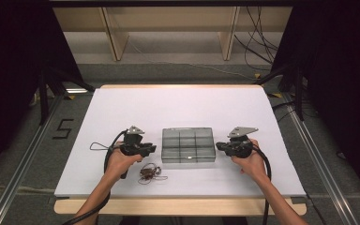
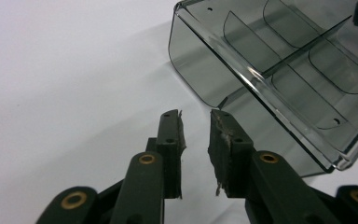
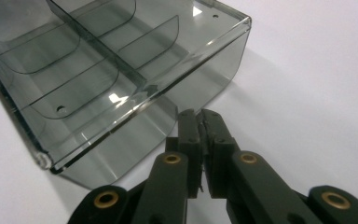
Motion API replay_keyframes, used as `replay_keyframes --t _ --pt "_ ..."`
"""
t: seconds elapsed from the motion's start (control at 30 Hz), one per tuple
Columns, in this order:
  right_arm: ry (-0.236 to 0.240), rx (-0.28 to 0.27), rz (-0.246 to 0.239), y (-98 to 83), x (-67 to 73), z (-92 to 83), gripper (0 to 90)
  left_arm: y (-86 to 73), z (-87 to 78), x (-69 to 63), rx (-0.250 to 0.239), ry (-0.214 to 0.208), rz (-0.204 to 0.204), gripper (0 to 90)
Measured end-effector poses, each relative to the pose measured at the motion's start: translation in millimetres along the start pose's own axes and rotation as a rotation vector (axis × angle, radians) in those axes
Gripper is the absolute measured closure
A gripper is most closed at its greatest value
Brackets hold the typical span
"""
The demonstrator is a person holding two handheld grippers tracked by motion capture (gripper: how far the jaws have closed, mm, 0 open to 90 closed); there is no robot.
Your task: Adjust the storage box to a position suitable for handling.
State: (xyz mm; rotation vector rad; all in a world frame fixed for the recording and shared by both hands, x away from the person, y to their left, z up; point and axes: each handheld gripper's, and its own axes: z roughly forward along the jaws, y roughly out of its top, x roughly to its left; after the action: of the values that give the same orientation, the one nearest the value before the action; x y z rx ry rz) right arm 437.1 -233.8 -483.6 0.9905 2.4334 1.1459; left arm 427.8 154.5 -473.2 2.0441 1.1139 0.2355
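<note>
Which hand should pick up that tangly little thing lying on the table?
Probably the left. The tangled cord lies just beside the left hand, and the left gripper has its jaws a little apart with nothing between them. The right gripper is shut on the far side of the divided box.

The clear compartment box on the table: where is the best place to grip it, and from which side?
Probably grip the compartment box by its thin upright end walls, one from each side. It lies open-topped between the left hand-held gripper and the right hand-held gripper, and each short wall faces a gripper and looks thin enough for the jaws.
</note>
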Motion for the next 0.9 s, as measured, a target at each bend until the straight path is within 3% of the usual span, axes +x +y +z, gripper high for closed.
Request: replay_keyframes --t 0.07,0.17,0.2,0.37,0.43,0.5,0.7,0.73,0.8,0.87,0.9 --pt "-0.001 -0.011 0.004 -1.6 0.1 -4.2 87.5 -0.5 -2.3 -0.1 0.002 0.006 0.012 70.7" --pt "0.000 -0.016 0.007 -4.4 -0.2 -9.7 87.2 -1.2 -5.1 -1.5 -0.014 0.007 -0.006 69.3" --pt "-0.001 -0.016 0.008 -5.8 -0.1 -11.4 87.2 -1.3 -6.5 -1.0 -0.011 0.008 0.008 69.2" --pt "0.016 0.001 0.017 -10.1 2.8 -17.7 87.0 -7.7 -11.3 -4.2 -0.015 0.007 -0.003 68.1" --pt "0.016 -0.010 0.013 -10.7 4.7 -19.0 86.8 -8.2 -11.9 -2.7 -0.028 0.001 0.026 67.3" --pt "0.021 -0.014 0.012 -10.2 6.2 -21.3 86.8 -7.8 -14.3 -3.7 -0.028 -0.002 0.018 66.3" --pt "0.039 -0.022 0.023 -9.5 10.3 -27.4 86.8 -3.6 -21.2 -8.1 -0.010 0.006 0.036 54.3" --pt "0.039 -0.023 0.040 -10.3 12.2 -29.1 86.8 -3.3 -21.7 -8.5 -0.021 0.018 0.036 52.5" --pt "0.036 -0.035 0.020 -11.8 11.5 -30.9 86.8 -3.2 -21.8 -7.9 -0.046 0.017 0.017 49.7" --pt "0.037 -0.033 0.022 -12.9 13.2 -32.7 86.8 -3.1 -24.4 -6.0 -0.034 0.007 0.031 47.8" --pt "0.036 -0.035 0.035 -13.5 15.4 -33.2 86.9 -4.0 -24.5 -6.3 -0.054 0.013 0.013 46.8"
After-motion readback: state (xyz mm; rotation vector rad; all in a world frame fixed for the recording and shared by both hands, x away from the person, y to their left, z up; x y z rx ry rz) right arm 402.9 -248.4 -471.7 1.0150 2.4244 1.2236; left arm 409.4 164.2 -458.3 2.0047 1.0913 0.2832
